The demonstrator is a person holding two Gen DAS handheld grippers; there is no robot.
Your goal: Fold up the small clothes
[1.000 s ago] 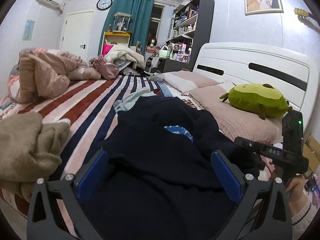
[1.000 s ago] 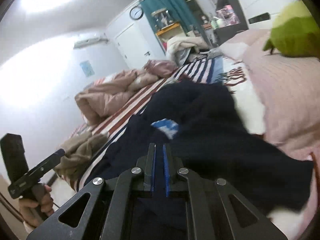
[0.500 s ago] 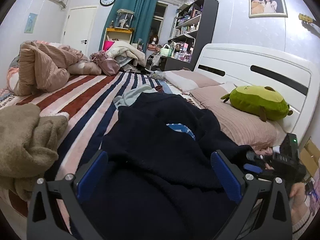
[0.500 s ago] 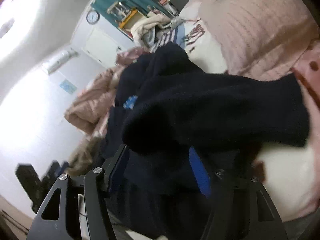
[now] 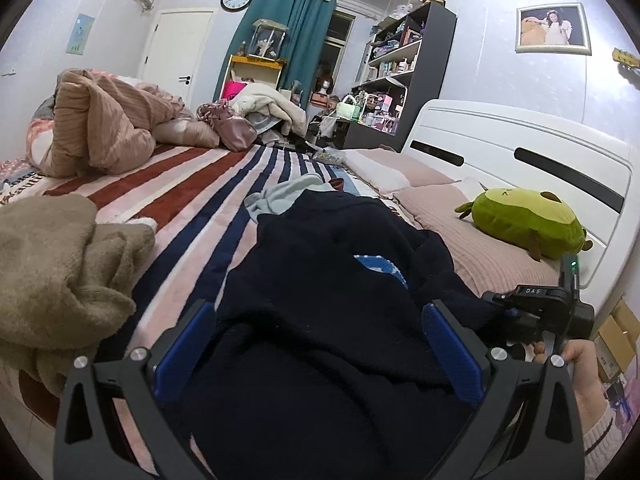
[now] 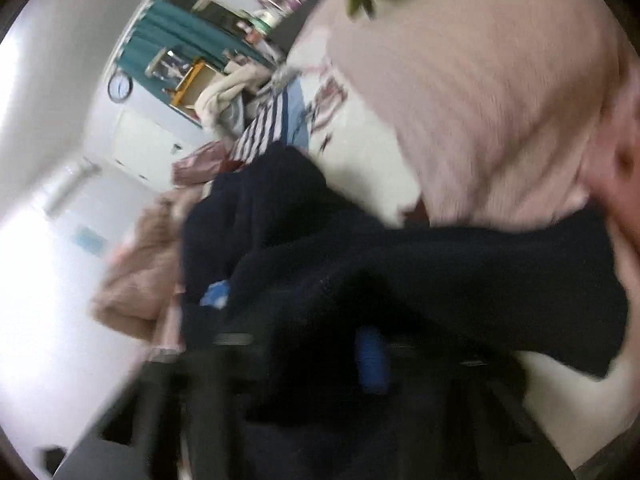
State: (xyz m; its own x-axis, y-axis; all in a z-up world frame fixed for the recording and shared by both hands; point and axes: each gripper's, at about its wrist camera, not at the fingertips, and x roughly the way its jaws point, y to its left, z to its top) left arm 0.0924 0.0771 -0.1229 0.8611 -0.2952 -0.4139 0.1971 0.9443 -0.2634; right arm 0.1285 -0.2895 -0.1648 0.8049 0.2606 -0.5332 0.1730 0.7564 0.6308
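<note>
Both grippers angled down over the navy sweater (image 5: 328, 320) on the bed (image 5: 188, 196).
Left gripper (image 5: 316, 344) jaws spread, fabric beneath; right gripper (image 6: 344, 360) rolled, jaws closing on its sleeve, which stretches rightward.

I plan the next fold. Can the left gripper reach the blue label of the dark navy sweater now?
Probably yes. The left gripper is open above the dark navy sweater, and the blue label lies uncovered just ahead; nothing lies between.

The left camera sits low over the bed (image 5: 192, 184), looking along it toward the far wall. The right camera is tilted, blurry and very close. Both see the dark sweater (image 5: 320, 320) and green curtain (image 5: 296, 40).
</note>
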